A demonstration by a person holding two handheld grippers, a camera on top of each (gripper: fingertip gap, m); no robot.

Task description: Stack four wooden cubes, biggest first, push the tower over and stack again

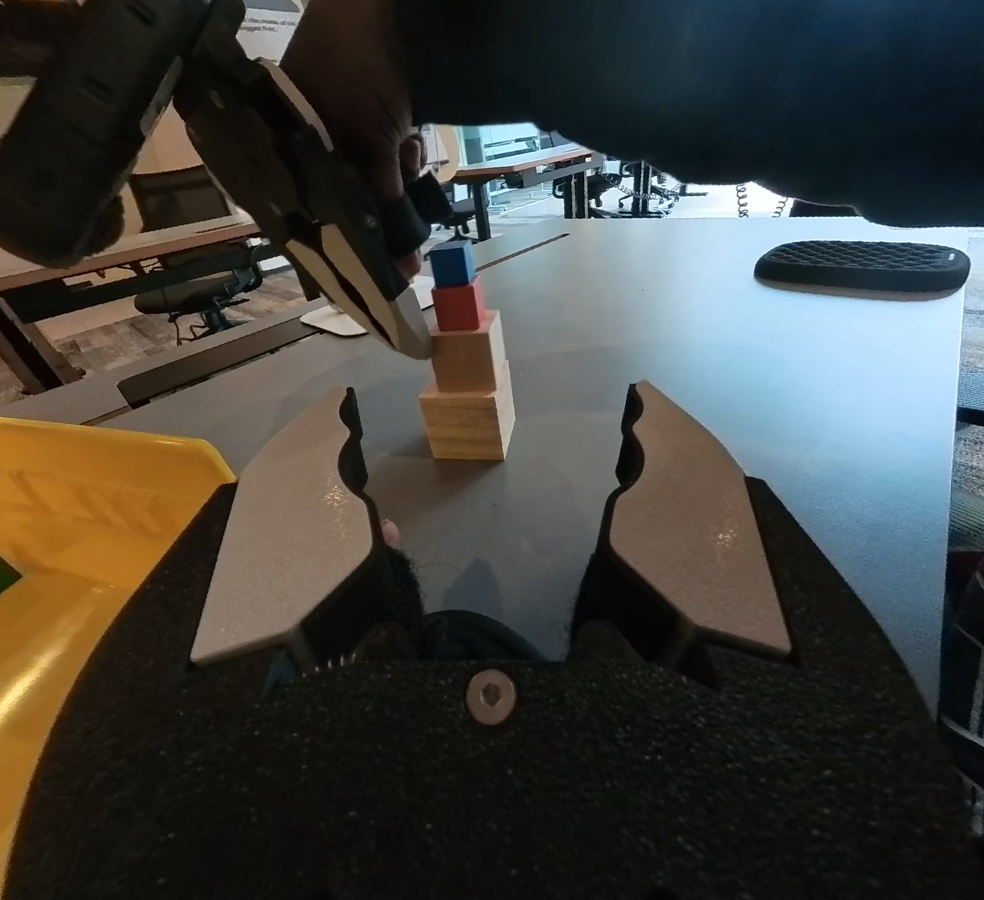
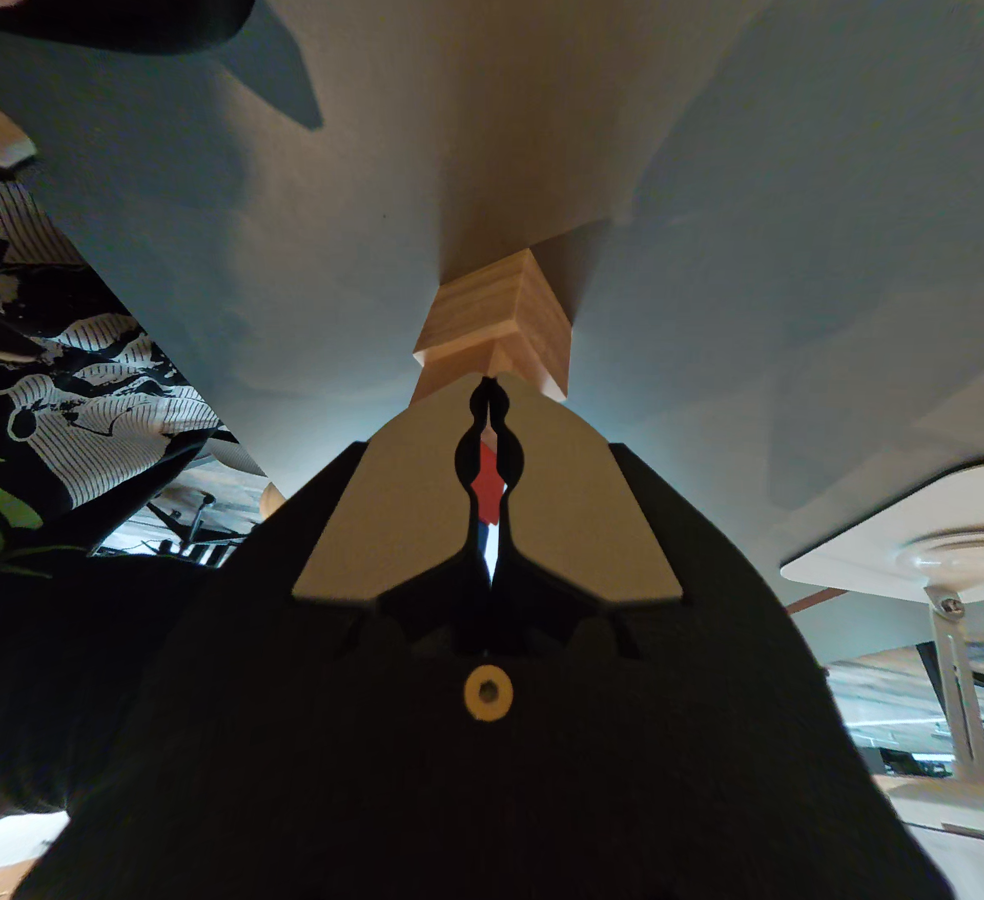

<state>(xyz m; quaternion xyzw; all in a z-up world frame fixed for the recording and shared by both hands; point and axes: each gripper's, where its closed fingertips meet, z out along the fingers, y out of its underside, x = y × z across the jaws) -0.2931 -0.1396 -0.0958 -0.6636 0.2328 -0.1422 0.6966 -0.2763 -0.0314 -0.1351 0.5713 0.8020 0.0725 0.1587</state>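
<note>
A tower of four cubes stands upright on the grey table: the big cube at the bottom, the second cube on it, then the red cube, and the blue cube on top. Each sits a little askew on the one below.

The left gripper hangs low over the table, near the tower and apart from it, its fingers spread wide with nothing between them. A yellow bin lies just to its left.

The right gripper slants down from the upper left, and its tip touches the upper left edge of the second cube. In its own view the right gripper has its fingers pressed together at the tips, gripping nothing; red and blue show through the gap behind them.

A black wrist pad rests far off on the right of the table.
</note>
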